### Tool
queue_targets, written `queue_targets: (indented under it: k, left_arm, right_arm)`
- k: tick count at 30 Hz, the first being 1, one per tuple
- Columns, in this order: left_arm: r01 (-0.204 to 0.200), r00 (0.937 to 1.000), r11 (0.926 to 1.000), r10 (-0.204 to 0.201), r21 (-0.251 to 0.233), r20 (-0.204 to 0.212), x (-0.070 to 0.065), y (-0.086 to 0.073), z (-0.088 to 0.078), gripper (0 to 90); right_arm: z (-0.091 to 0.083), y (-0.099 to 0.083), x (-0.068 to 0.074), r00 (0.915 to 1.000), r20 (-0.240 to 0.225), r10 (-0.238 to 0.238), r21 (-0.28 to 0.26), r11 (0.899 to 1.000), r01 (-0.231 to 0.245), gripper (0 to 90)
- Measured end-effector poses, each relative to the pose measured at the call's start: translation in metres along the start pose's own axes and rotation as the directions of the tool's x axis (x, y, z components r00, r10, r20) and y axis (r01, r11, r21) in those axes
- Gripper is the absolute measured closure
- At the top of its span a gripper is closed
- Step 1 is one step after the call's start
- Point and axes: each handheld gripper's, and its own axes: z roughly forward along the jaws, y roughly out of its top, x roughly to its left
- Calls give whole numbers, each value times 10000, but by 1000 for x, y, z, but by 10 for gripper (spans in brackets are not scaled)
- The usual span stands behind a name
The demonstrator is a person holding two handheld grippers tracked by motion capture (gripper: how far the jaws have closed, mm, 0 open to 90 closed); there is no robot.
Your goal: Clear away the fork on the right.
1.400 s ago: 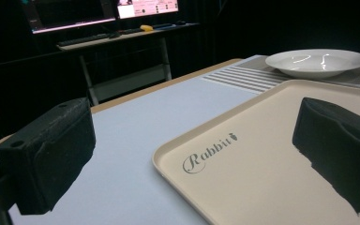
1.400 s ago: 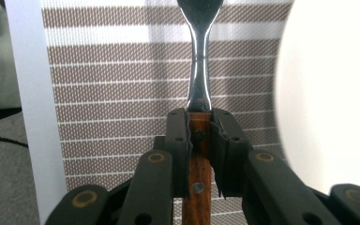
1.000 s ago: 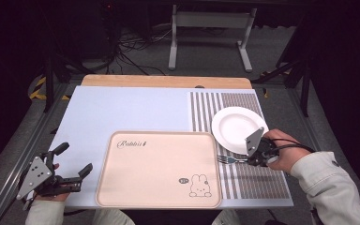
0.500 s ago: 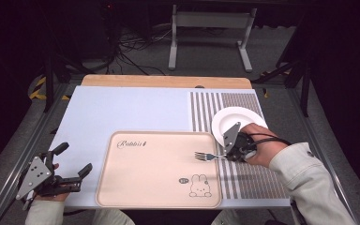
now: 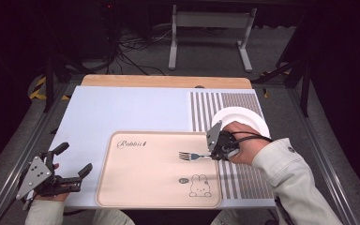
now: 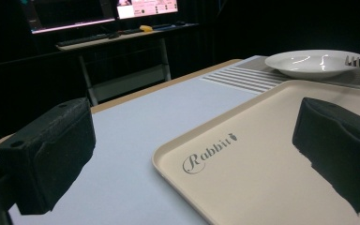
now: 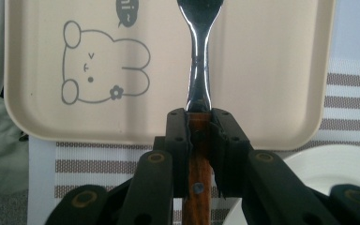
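Hovering fork (image 5: 191, 155) above bare tray (image 5: 140, 187)

1. The room is dark; light falls mainly on the counter (image 5: 122, 112).
2. Behind the counter, a pale metal stand (image 5: 209, 33) sits on a grey floor (image 5: 136, 61) strewn with black cables (image 5: 126, 47).
3. In the left gripper view, lit monitors (image 6: 108, 10) glow above a desk (image 6: 122, 37).

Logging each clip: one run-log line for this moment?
right gripper: shut on fork | fork: over tray | left gripper: open, idle | plate: empty
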Motion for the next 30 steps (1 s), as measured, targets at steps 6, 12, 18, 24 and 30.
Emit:
queue_targets:
  k: [6, 12, 18, 24, 30]
  left_arm:
    - [10, 10000, 10000, -10, -5, -3, 0, 0, 0, 4]
    - [2, 10000, 10000, -2, -12, 16, 0, 0, -1, 4]
    - [11, 10000, 10000, -11, -8, 22, 0, 0, -1, 4]
    - [-24, 10000, 10000, 24, 20, 15, 0, 0, -1, 4]
    - [-26, 10000, 10000, 26, 7, 25, -1, 0, -1, 4]
  right_arm:
    - [3, 11, -1, 9999, -40, 93, -91, 9999, -93, 786]
    - [4, 21, 2, 9905, -185, 1365, -414, 9897, -1371, 786]
    - [4, 27, 5, 9236, -418, 3809, -647, 9215, -3830, 786]
    - [4, 31, 10, 8351, -428, 5485, -853, 8308, -5501, 786]
    - [5, 35, 15, 7114, -139, 7027, -1194, 7052, -6989, 787]
